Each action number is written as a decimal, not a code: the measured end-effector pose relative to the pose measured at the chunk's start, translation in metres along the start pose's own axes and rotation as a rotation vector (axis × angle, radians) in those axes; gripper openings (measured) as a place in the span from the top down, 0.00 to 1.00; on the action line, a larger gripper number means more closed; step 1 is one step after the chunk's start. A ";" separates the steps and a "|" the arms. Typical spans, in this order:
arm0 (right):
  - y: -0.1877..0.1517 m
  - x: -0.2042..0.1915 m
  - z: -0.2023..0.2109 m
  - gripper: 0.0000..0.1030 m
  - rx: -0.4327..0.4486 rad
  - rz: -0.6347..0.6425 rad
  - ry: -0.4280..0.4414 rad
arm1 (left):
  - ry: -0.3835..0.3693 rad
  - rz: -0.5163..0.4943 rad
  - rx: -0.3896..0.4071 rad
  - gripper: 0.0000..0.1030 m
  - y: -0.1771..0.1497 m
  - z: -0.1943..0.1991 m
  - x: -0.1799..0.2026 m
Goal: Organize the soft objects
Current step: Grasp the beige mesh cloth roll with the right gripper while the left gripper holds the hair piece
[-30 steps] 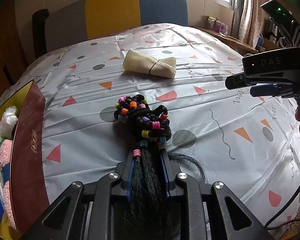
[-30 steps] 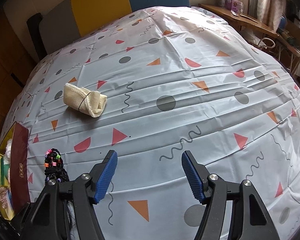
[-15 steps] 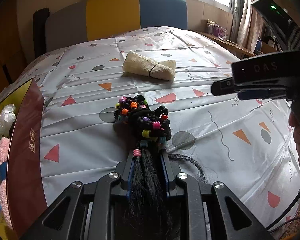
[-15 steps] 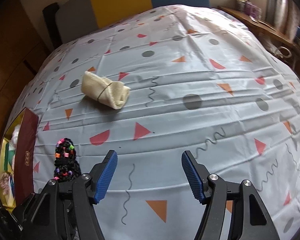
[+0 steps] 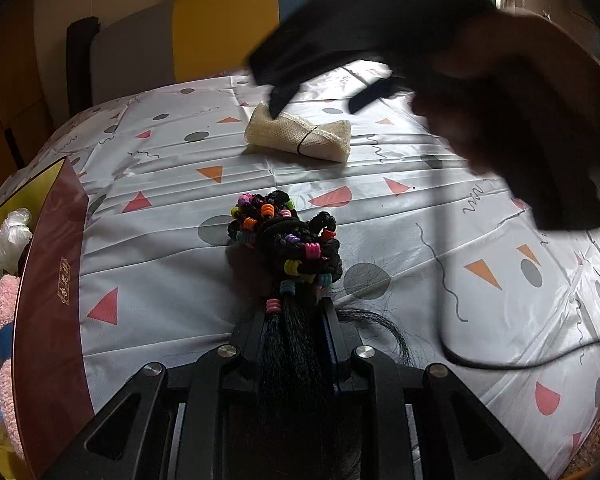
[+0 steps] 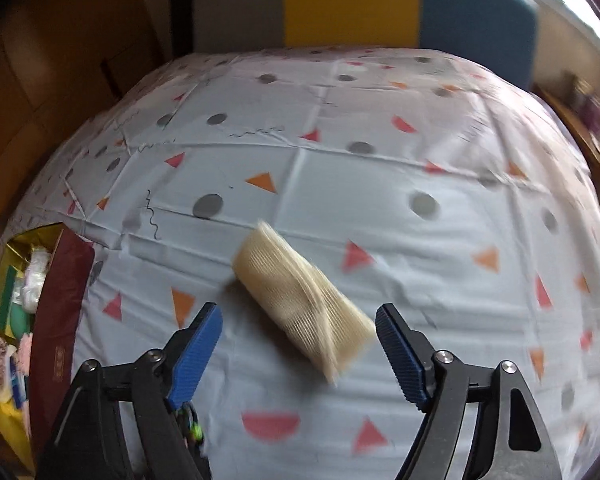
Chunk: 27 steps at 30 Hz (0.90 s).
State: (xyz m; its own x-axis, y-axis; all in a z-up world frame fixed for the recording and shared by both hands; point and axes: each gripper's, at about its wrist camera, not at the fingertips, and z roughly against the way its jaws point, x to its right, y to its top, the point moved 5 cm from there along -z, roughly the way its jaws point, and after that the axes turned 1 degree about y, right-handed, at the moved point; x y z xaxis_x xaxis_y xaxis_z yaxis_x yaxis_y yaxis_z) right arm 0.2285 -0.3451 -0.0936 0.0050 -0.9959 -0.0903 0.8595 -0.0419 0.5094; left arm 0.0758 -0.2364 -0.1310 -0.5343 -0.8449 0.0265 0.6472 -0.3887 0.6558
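Blue-padded fingers [image 6: 196,354] of the right gripper [image 6: 298,354] are spread wide and are opening further, with nothing pressed between them; the cream cloth roll [image 6: 300,304] lies on the tablecloth [image 6: 440,152] just ahead of the gap, untouched by either pad. A second ago this gripper was seen out at the right of the table over bare cloth, with the roll far off to its left; it has since been swung across and rolled, so that the roll is now framed between its jaws. From this it is judged that the roll is the next thing to be picked up and carried to the box [image 6: 62,320] at the left edge, in which soft items are already kept.

In the left wrist view, the left gripper [image 5: 296,332] is closed nearly shut on the black hair strands of the beaded hairpiece [image 5: 288,240], whose coiled, beaded end rests on the tablecloth just beyond the fingertips. Its grip and place are unchanged from a second ago. The right gripper and the hand holding it are seen there as a dark blur above the roll.

Counted: two grippers, one cloth roll, one hairpiece, one box, one chair [image 5: 204,36] behind the table. What lies in the box cannot be counted reliably.
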 end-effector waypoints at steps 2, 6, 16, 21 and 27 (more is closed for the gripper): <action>0.009 -0.007 -0.019 0.21 -0.038 0.057 -0.017 | -0.003 0.002 0.000 0.79 0.000 0.000 0.000; 0.003 -0.009 -0.041 0.44 -0.105 0.134 -0.069 | -0.009 0.006 0.000 0.79 0.000 0.000 -0.001; -0.067 0.016 0.032 0.48 -0.106 -0.006 -0.068 | -0.006 0.002 0.004 0.79 -0.001 0.002 0.001; -0.130 0.025 0.044 0.46 -0.152 -0.104 -0.092 | 0.007 -0.010 0.004 0.78 -0.001 0.002 0.003; -0.147 0.034 0.041 0.42 -0.103 -0.167 -0.070 | 0.028 -0.029 -0.005 0.78 0.001 -0.002 0.004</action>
State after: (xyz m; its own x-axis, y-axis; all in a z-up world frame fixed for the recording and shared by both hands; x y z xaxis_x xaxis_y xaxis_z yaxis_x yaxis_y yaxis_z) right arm 0.0818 -0.3765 -0.1366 -0.1749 -0.9790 -0.1044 0.8931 -0.2024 0.4017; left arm 0.0751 -0.2407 -0.1315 -0.5374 -0.8432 -0.0139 0.6344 -0.4150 0.6522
